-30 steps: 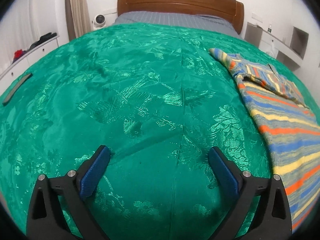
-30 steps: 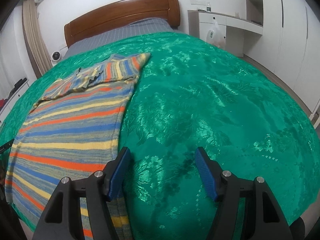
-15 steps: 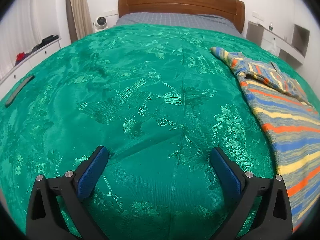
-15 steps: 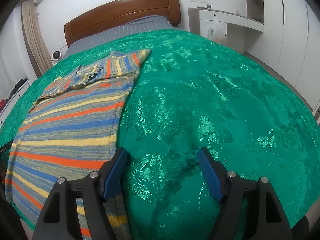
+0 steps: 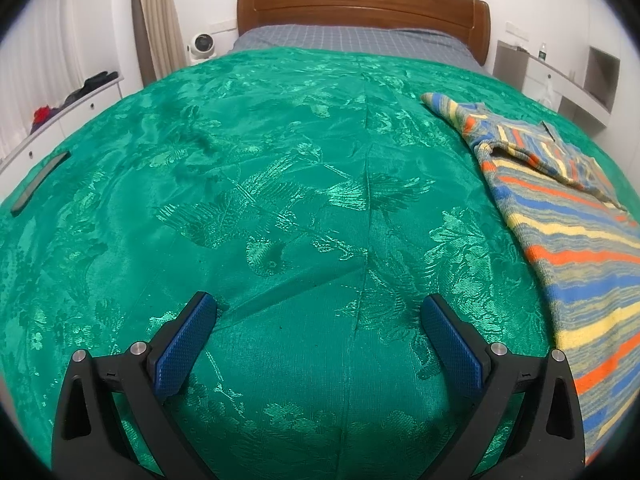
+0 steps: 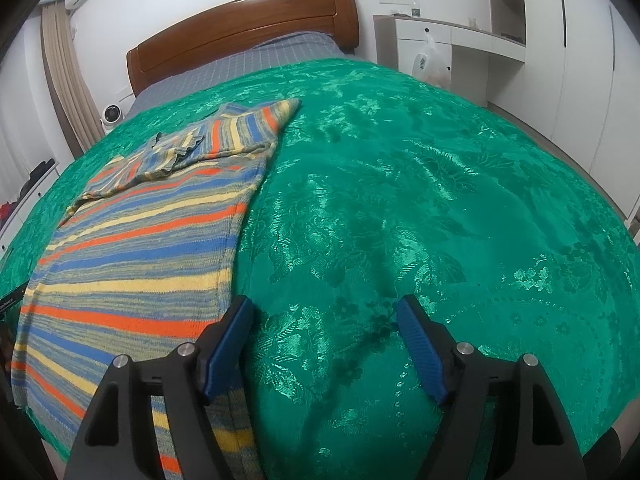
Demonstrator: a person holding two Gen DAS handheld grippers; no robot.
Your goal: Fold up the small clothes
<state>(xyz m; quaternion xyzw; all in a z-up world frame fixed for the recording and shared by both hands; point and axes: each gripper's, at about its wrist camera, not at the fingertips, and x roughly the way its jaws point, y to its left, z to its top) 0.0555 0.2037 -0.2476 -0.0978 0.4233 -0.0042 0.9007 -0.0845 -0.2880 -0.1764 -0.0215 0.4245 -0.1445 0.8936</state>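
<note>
Holding nothing, your left gripper (image 5: pixel 318 330) and right gripper (image 6: pixel 324 336) both hover spread wide over the green embossed satin bedspread (image 5: pixel 280 200). Item: one striped knit garment in orange, blue and yellow (image 6: pixel 132 256), lying flat lengthwise between the two, sleeves folded in near the wooden headboard (image 6: pixel 244 36). Recommended: pinch both near hem corners evenly, lift low, and fold toward the collar.

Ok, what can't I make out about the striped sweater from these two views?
- Striped sweater: in the right wrist view its near hem is hidden behind the right tongs.
- In the left wrist view its right side is cut off by the lens edge.
- Its folded-over sleeve hides the part beneath.
</note>
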